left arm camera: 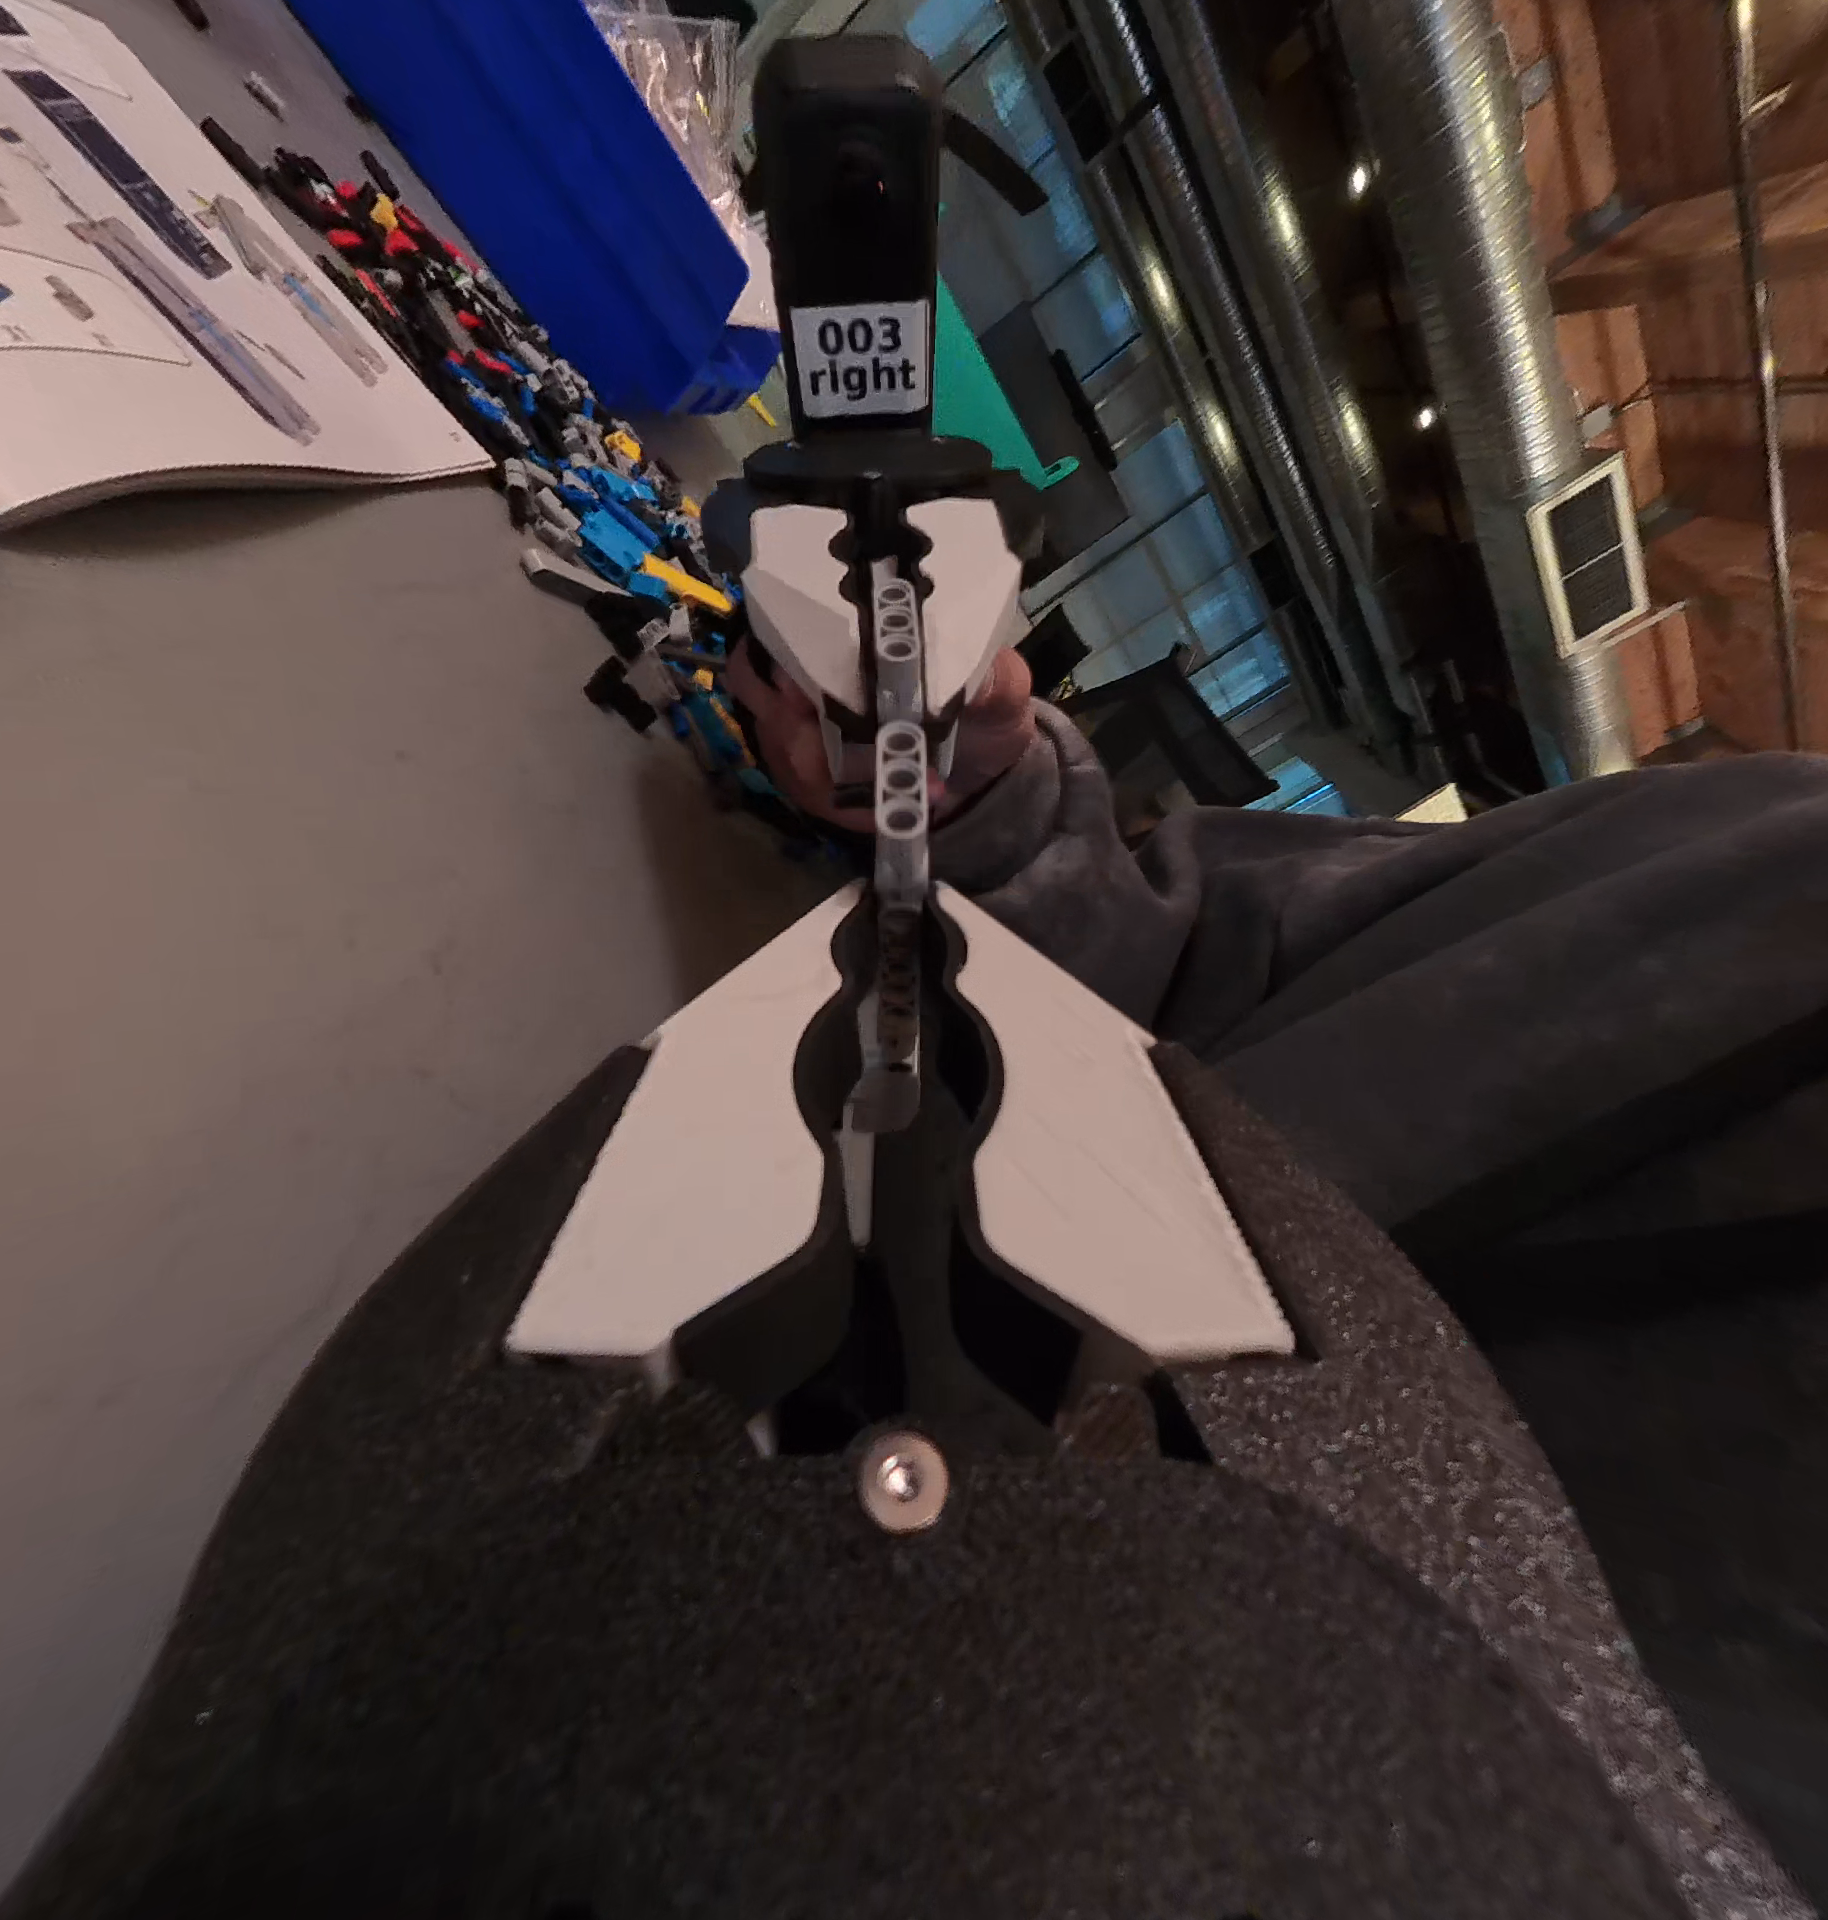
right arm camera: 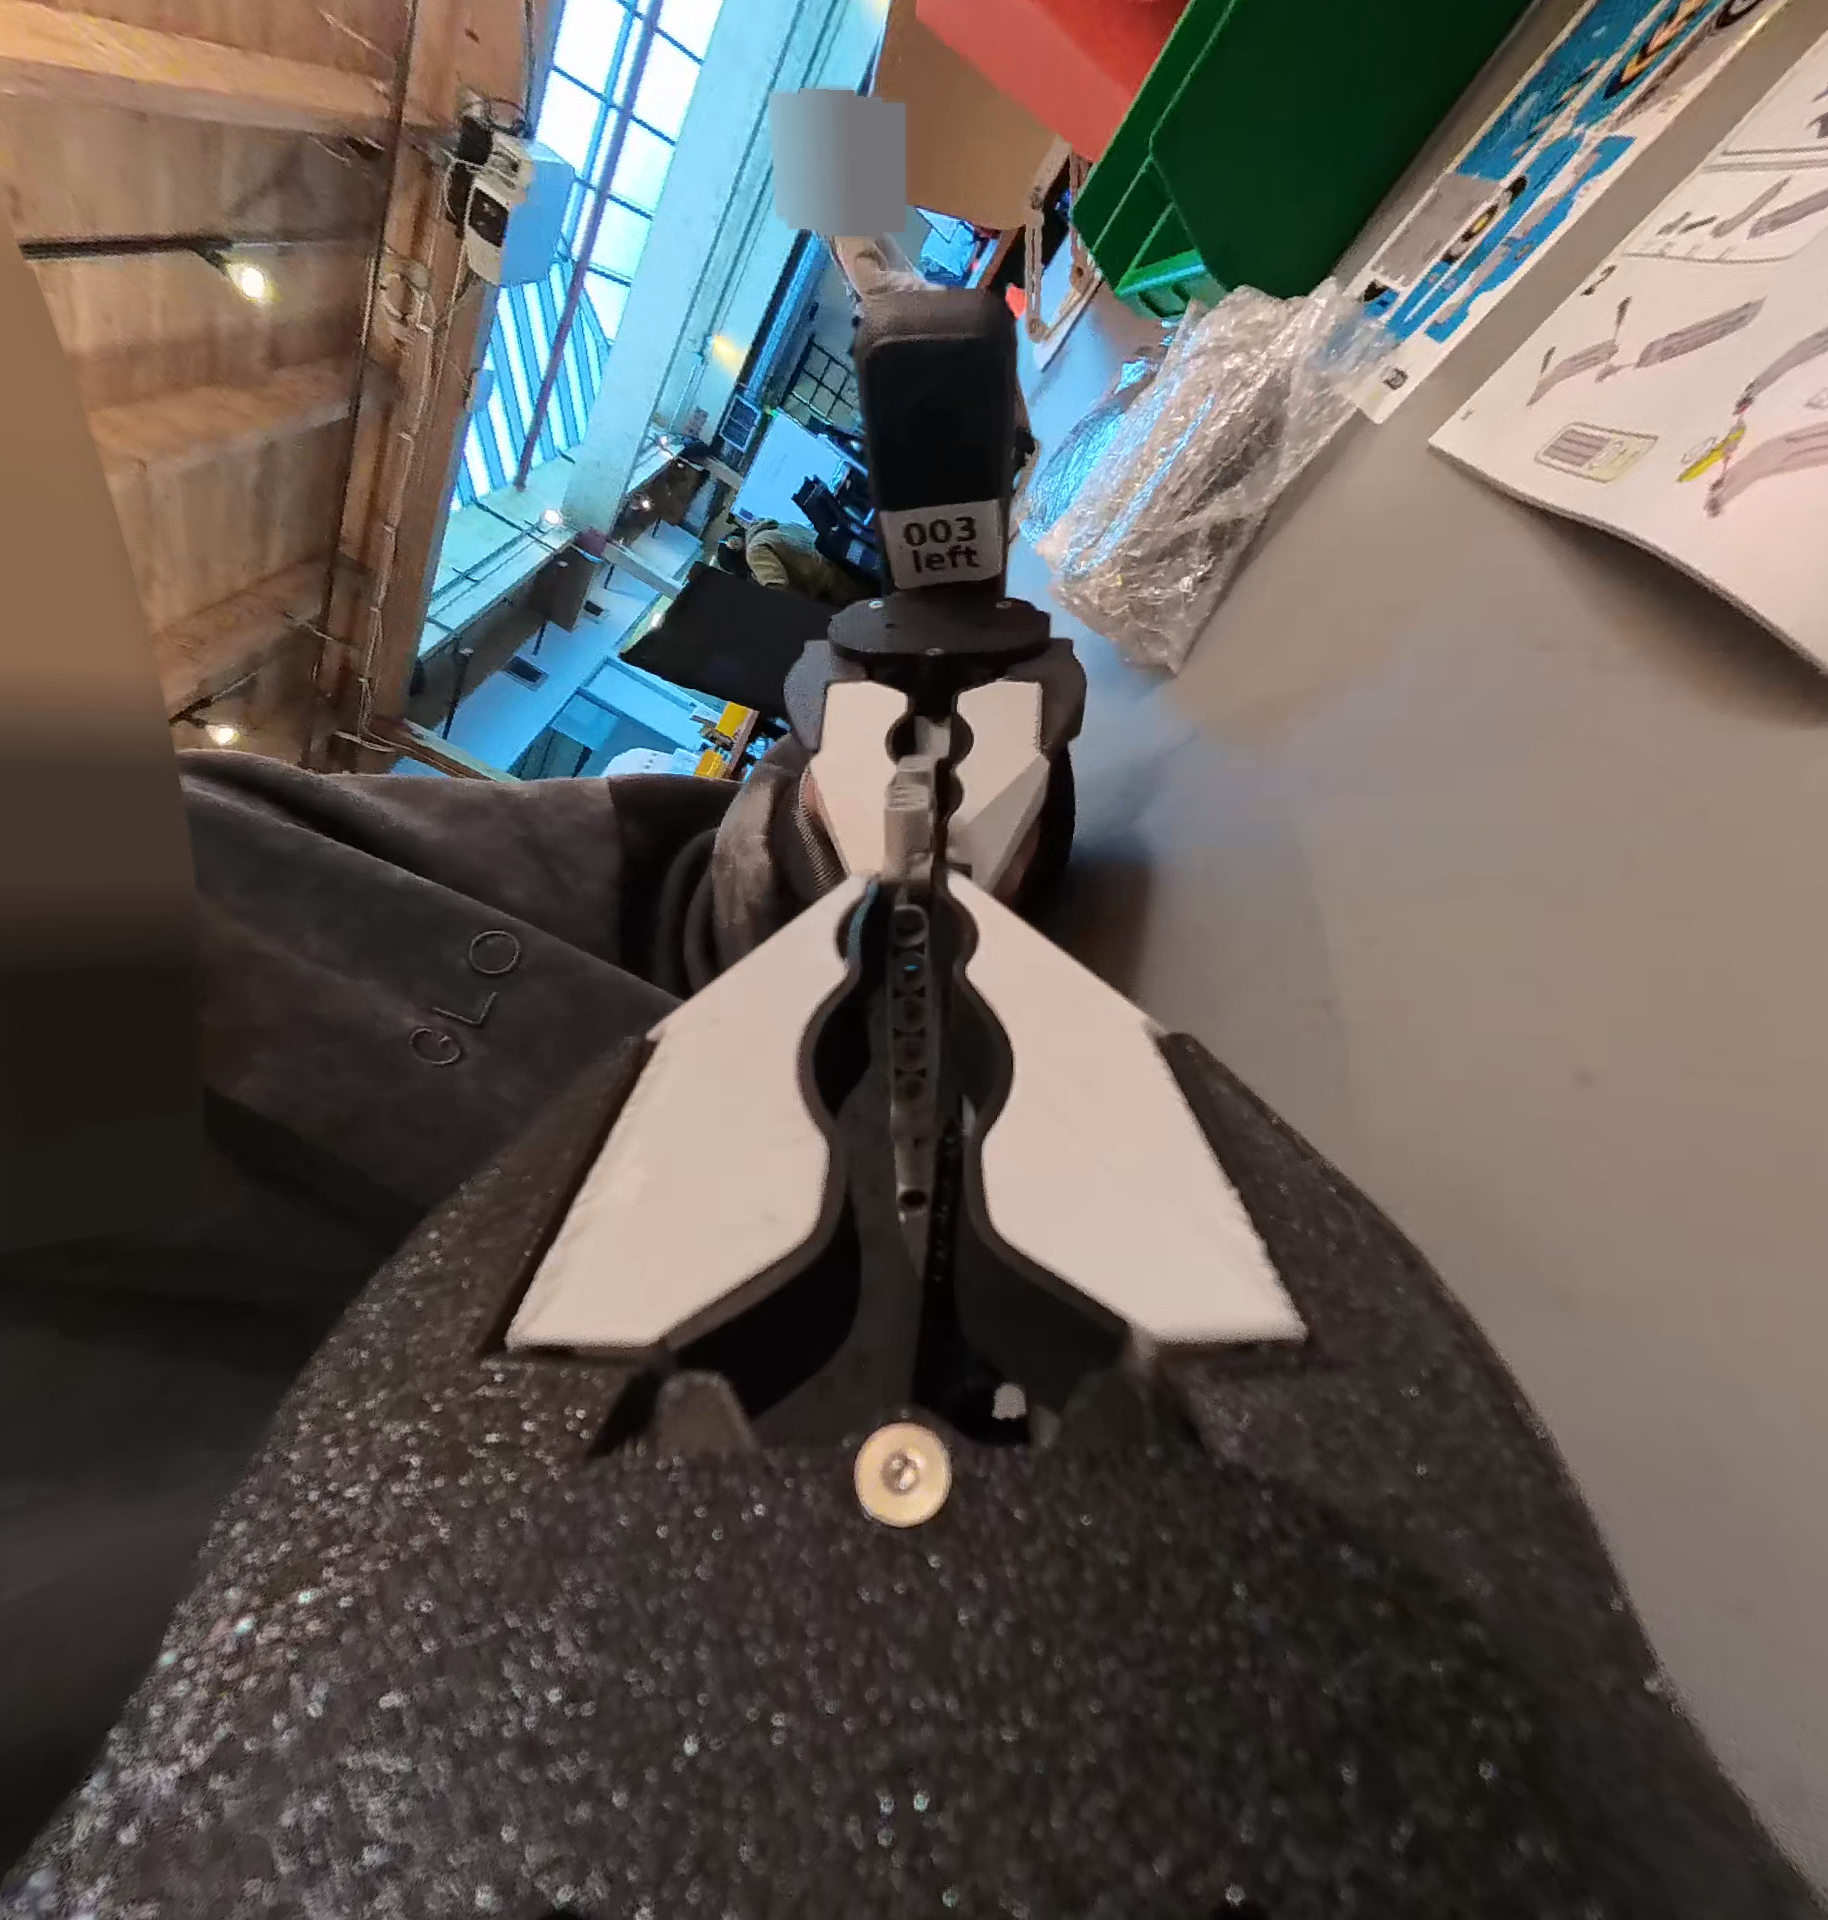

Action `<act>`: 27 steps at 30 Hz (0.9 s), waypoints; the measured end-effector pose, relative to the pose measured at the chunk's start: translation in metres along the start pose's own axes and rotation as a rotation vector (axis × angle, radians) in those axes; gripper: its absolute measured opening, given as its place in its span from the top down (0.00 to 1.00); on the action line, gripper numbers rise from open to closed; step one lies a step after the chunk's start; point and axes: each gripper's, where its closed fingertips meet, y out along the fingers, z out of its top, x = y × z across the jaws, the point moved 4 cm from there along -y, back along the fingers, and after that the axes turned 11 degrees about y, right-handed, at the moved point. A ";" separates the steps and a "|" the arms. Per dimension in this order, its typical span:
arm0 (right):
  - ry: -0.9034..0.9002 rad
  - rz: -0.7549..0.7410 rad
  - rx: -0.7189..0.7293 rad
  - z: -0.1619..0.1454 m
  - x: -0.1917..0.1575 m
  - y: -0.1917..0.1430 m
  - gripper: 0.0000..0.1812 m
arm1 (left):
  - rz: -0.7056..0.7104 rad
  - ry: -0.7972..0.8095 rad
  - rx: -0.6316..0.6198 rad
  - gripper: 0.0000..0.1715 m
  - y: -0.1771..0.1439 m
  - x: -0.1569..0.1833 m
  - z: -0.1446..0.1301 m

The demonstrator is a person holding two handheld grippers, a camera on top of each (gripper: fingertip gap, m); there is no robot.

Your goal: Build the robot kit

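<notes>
The left tool [left arm camera: 894, 904] is clamped on the near end of a light grey perforated beam [left arm camera: 897, 800], which is seen running up toward 12 o'clock. The beam's far end is gripped by the right tool [left arm camera: 894, 707], faced tip to tip with the left one and held in a hand [left arm camera: 983, 727] in a dark grey sleeve [left arm camera: 1305, 935]. In the right wrist view the right tool [right arm camera: 905, 894] is closed on a dark perforated strip [right arm camera: 912, 1018], with the left tool [right arm camera: 915, 831] seen opposite. A heap of small coloured building pieces [left arm camera: 577, 488] is spread on the grey tabletop [left arm camera: 266, 831] at 11 o'clock, beside an open instruction booklet [left arm camera: 110, 312] and a blue bin [left arm camera: 557, 187]. Crumpled clear bags [right arm camera: 1201, 468] and green bins [right arm camera: 1253, 135] are seen at 1 o'clock in the right wrist view.
</notes>
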 end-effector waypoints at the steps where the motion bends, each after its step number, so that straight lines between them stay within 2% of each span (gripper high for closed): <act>1: 0.016 0.015 0.003 0.000 0.000 0.001 0.97 | -0.001 0.009 -0.012 0.97 0.003 0.001 -0.001; 4: 0.040 0.055 -0.018 -0.003 -0.002 0.010 0.97 | -0.011 0.021 -0.028 0.97 0.014 0.005 -0.004; 12: 0.027 0.048 -0.009 -0.002 -0.003 0.007 0.96 | -0.008 0.000 0.039 0.97 0.007 0.002 0.004; 20: 0.095 0.126 0.136 0.008 -0.006 0.011 0.97 | 0.029 0.047 0.140 0.97 0.002 0.003 0.016; 23: -0.005 0.046 0.151 0.009 -0.008 0.011 0.97 | 0.030 0.034 0.154 0.98 0.002 0.002 0.017; 27: -0.004 0.000 0.198 0.009 -0.005 0.013 0.97 | 0.038 0.002 0.159 0.98 0.001 -0.003 0.016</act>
